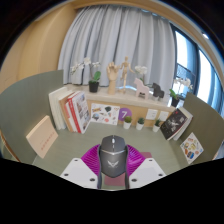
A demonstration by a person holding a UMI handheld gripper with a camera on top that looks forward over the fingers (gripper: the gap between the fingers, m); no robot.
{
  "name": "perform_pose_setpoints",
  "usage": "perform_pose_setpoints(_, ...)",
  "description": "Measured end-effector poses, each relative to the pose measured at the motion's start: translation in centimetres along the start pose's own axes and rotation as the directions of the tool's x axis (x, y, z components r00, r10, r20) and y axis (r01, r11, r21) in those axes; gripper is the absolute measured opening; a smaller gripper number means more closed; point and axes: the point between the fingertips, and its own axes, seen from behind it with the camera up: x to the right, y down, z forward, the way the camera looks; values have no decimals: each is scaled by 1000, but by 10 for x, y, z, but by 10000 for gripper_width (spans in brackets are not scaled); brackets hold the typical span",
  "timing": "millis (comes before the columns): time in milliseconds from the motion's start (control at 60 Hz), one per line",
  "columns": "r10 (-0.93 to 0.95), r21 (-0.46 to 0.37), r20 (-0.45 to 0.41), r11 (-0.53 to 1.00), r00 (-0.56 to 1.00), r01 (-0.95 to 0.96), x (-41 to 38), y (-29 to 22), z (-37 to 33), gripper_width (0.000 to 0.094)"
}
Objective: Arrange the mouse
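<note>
Mouse (111,155) clamped between magenta-padded fingers (92,164).
Long axis toward 12 o'clock, raised above worktop (70,148), bookshelf (120,112) beyond.

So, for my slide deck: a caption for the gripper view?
Handheld gripper shut on a dark mouse, facing a shelf of books and plants.

Claw-mounted camera looks forward, low over the table (40,165), toward distant curtains (115,35).
</note>
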Motion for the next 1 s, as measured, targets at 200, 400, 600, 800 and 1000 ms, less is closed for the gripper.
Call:
perform_pose_setpoints(200, -16, 0, -119, 1000, 993, 16, 81, -16, 46, 309)
perform_pose_setpoints(400, 15, -113, -89, 993, 996, -25, 113, 55, 112, 310)
perform_pose_setpoints(600, 41, -236, -17, 971, 999, -44, 108, 135, 166, 309)
perform_pose_setpoints(800, 68, -297, 21, 953, 997, -59, 97, 185, 188, 332)
perform_pose_setpoints(1000, 100, -282, 32, 956, 995, -87, 96, 189, 190, 459)
